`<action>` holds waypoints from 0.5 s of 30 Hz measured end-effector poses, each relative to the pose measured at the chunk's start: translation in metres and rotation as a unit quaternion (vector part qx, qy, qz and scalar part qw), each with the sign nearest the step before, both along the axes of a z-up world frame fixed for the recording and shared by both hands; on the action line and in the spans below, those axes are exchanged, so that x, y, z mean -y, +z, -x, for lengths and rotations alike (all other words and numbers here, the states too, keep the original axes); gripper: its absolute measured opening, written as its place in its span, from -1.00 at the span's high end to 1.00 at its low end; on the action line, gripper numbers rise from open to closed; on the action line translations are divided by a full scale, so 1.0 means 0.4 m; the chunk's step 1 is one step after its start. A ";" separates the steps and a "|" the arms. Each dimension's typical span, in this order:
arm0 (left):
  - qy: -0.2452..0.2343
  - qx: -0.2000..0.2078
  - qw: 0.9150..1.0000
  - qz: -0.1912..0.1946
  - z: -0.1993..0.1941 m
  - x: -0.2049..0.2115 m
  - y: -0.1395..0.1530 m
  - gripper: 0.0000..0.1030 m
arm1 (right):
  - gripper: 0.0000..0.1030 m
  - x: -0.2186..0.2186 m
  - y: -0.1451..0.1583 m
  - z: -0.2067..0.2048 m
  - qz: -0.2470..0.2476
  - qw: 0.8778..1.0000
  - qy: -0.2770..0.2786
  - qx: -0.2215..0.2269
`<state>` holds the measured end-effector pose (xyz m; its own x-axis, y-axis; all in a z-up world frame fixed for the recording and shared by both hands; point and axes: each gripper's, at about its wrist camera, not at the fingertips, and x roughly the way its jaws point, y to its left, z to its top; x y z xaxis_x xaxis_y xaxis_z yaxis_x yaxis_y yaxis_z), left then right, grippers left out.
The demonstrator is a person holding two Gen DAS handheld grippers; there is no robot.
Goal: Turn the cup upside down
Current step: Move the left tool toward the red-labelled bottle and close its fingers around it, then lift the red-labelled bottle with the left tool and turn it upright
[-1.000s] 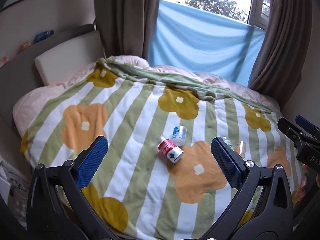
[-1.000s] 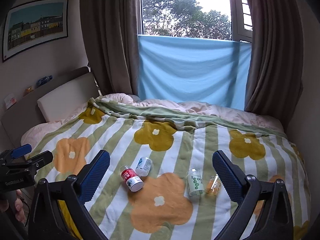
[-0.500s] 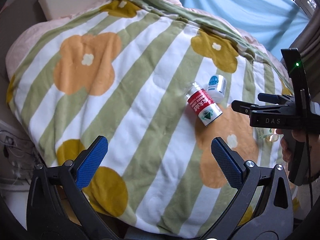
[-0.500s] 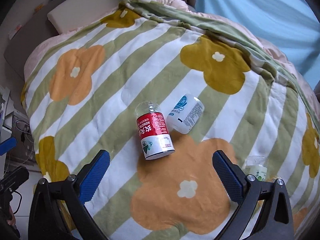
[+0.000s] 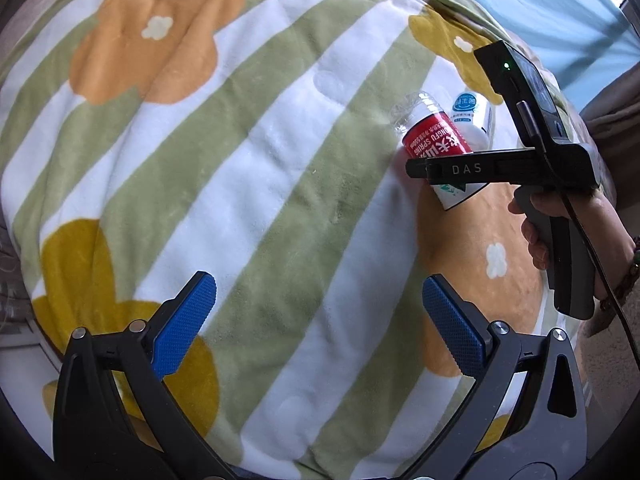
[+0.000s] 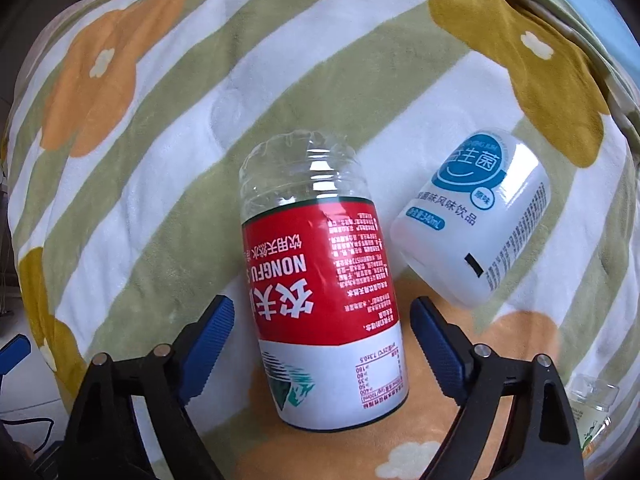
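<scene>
A clear plastic cup with a red and white Nongfu label (image 6: pixel 320 280) lies on its side on the flowered blanket; it also shows in the left wrist view (image 5: pixel 434 140). My right gripper (image 6: pixel 322 316) is open, its blue pads on either side of the cup, not touching it. In the left wrist view the right gripper (image 5: pixel 416 168) hangs over the cup. My left gripper (image 5: pixel 318 300) is open and empty over the blanket, well to the left of the cup.
A white cup with a blue label (image 6: pixel 476 220) lies on its side just right of the red one. Another clear cup (image 6: pixel 592 404) sits at the right edge. The blanket (image 5: pixel 224 152) covers the bed; blue cloth (image 5: pixel 560 4) hangs behind.
Both grippers have dropped toward the bed. My right gripper has moved in until its open fingers straddle the red-label cup. The cups have not moved.
</scene>
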<state>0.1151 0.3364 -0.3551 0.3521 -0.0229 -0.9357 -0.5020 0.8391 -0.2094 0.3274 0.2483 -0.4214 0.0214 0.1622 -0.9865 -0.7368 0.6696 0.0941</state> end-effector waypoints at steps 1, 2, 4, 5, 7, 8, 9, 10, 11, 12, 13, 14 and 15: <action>0.000 0.000 1.000 0.004 0.005 0.000 -0.001 -0.99 | -0.46 -0.003 -0.004 0.001 0.002 1.000 0.005 -0.001; 0.000 0.002 1.000 0.006 0.010 -0.001 -0.002 -0.99 | -0.37 -0.006 -0.009 0.003 0.006 1.000 0.008 -0.001; 0.000 0.005 1.000 0.006 0.018 -0.002 0.003 -0.99 | -0.17 -0.007 -0.014 0.007 0.013 1.000 0.014 0.001; -0.001 0.009 1.000 0.005 0.022 -0.005 0.007 -0.99 | -0.13 -0.005 -0.015 0.009 0.016 1.000 0.015 0.002; -0.003 0.019 1.000 -0.003 0.027 -0.011 0.018 -0.99 | -0.12 0.003 -0.008 0.016 0.012 1.000 0.014 0.008; -0.005 0.024 1.000 -0.007 0.029 -0.014 0.024 -0.99 | -0.12 0.009 -0.004 0.022 0.008 1.000 0.013 0.010; -0.007 0.027 1.000 -0.011 0.030 -0.017 0.030 -0.99 | -0.12 0.016 0.001 0.027 0.004 1.000 0.012 0.011; -0.008 0.029 0.999 -0.014 0.031 -0.021 0.035 -0.99 | -0.12 0.025 0.009 0.034 0.001 1.000 0.010 0.013; -0.009 0.030 0.999 -0.016 0.032 -0.024 0.041 -0.99 | -0.12 0.036 0.016 0.042 -0.004 1.000 0.008 0.014; -0.011 0.032 0.999 -0.016 0.034 -0.027 0.046 -0.99 | -0.12 0.045 0.017 0.062 -0.008 1.000 0.006 0.013; -0.013 0.034 0.999 -0.017 0.034 -0.030 0.053 -0.99 | -0.11 0.058 0.025 0.070 -0.013 1.000 0.001 0.011; -0.016 0.036 0.999 -0.019 0.036 -0.031 0.059 -0.99 | -0.11 0.065 0.030 0.085 -0.019 1.000 -0.005 0.009; -0.019 0.037 0.999 -0.021 0.038 -0.031 0.065 -0.99 | -0.11 0.083 0.040 0.094 -0.024 1.000 -0.012 0.006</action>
<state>0.0999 0.3486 -0.3291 0.4196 0.0004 -0.9077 -0.4537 0.8662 -0.2093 0.2898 0.2149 -0.4054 0.0386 0.2090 -0.9772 -0.7214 0.6824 0.1175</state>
